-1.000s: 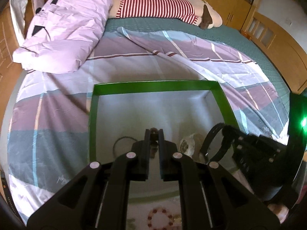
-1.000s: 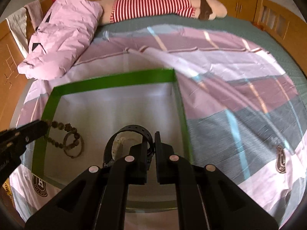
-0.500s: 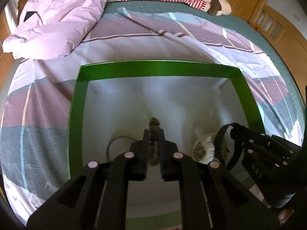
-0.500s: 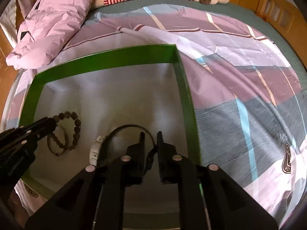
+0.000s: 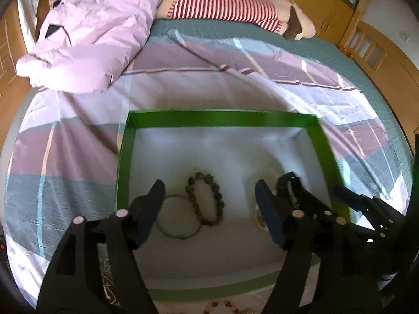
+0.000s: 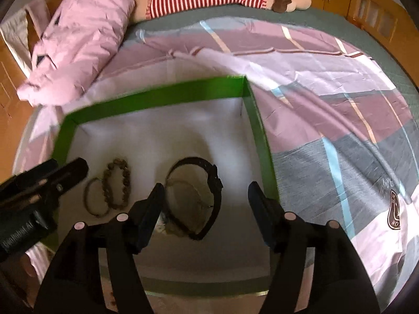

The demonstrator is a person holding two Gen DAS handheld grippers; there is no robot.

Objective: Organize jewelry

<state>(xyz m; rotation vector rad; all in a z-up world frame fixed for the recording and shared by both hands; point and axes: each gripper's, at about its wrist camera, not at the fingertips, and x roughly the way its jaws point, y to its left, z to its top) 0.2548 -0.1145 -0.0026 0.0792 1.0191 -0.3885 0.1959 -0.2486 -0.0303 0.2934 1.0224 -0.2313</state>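
Observation:
A green-rimmed box (image 5: 220, 119) (image 6: 157, 94) with a white floor lies on the bed. On its floor rest a brown bead bracelet (image 5: 205, 198) (image 6: 116, 183) and, beside it, a thin dark ring bangle (image 5: 178, 217) (image 6: 95, 201). A black strap watch (image 6: 199, 196) lies further right over a pale piece. My left gripper (image 5: 209, 196) hangs over the bracelet, its jaws opening and nothing pressed between them. My right gripper (image 6: 205, 197) hangs over the watch, jaws opening too, clear of it. The right gripper (image 5: 314, 196) shows in the left wrist view, hiding most of the watch.
A crumpled pink duvet (image 5: 89, 34) and a striped plush toy (image 5: 225, 7) lie at the bed's far end. Wooden cupboards (image 5: 379, 47) ring the bed. A red bead string (image 5: 222, 311) peeks out below the box's near rim. Striped sheet (image 6: 340, 130) spreads right of the box.
Both grippers have opened wide. The bead bracelet dropped from the left one and the watch from the right; both now lie on the box floor.

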